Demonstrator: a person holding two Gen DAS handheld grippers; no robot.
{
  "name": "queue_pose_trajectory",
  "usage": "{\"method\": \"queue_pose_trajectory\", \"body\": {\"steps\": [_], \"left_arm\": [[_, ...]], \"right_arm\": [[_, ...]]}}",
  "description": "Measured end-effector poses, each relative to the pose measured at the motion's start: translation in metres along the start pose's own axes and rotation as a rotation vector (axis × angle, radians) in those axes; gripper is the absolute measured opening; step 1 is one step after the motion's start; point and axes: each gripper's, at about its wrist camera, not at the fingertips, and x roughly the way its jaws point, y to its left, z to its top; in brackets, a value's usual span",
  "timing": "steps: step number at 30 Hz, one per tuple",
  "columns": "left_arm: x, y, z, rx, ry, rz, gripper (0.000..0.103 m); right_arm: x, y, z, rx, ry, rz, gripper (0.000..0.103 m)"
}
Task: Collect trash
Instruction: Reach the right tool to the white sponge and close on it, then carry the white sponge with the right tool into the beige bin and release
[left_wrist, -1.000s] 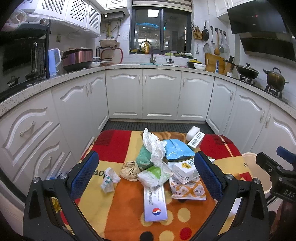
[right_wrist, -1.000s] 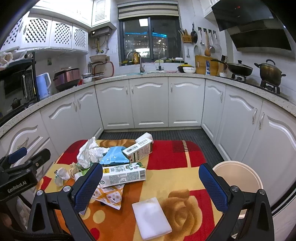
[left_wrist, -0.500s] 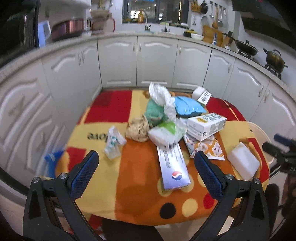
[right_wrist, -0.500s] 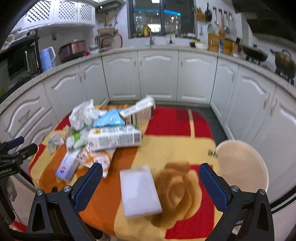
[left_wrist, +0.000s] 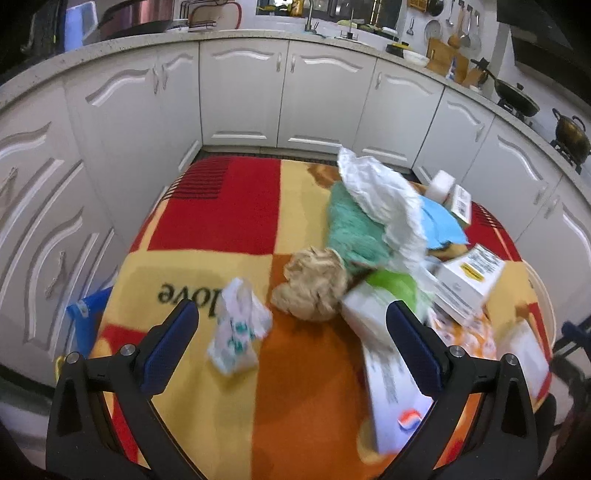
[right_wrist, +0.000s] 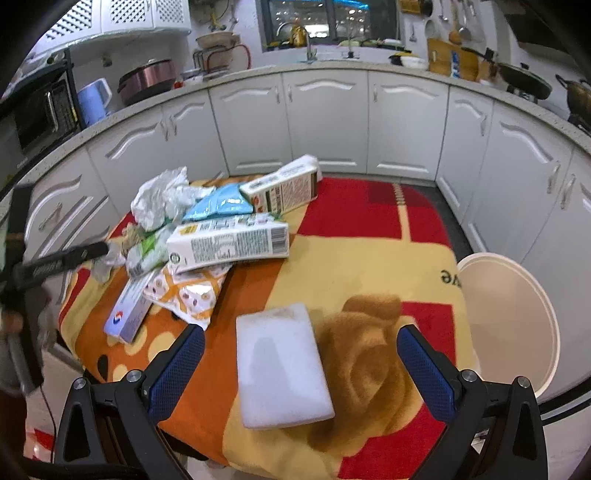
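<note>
While both tools (left_wrist: 291, 336) (right_wrist: 301, 354) gape w/ nothing held, bin (right_wrist: 508, 317) beside table sits empty.

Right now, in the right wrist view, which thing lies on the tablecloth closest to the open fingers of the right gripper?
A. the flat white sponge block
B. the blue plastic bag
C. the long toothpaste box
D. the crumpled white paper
A: the flat white sponge block lies alone between the fingers of the right gripper, which is open and holds nothing, while the other trash is piled farther back on the left.
</note>
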Motion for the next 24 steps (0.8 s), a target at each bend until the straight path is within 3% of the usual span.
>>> {"method": "queue_pose_trajectory", "body": {"steps": [3,9,10,12,13,15,18,24], "left_arm": [[0.015,0.002,0.005,0.017,0.018,-0.007,0.1],[0.038,0.002,0.013,0.06,0.063,-0.034,0.07],[0.04,0.0,0.013,0.069,0.069,-0.04,0.061],[0.04,-0.001,0.013,0.088,0.073,-0.069,0.047],[0.039,-0.002,0.013,0.096,0.072,-0.085,0.037],[0.036,-0.003,0.013,0.107,0.069,-0.095,0.027],[0.025,0.003,0.013,0.087,0.084,-0.099,0.02],[-0.027,0.014,0.02,0.059,0.035,-0.13,0.018]], "right_arm": [[0.007,0.001,-0.005,-0.008,0.026,0.017,0.103],[0.035,0.007,-0.011,-0.033,0.082,0.021,0.103],[0.041,0.008,-0.011,-0.033,0.091,0.017,0.099],[0.05,0.008,-0.011,-0.022,0.115,0.039,0.081],[0.053,0.007,-0.011,-0.016,0.126,0.054,0.063],[0.055,0.007,-0.012,-0.015,0.118,0.06,0.058],[0.049,0.008,-0.011,-0.018,0.097,0.081,0.057],[0.016,0.007,0.0,0.0,0.0,0.135,0.057]]}}
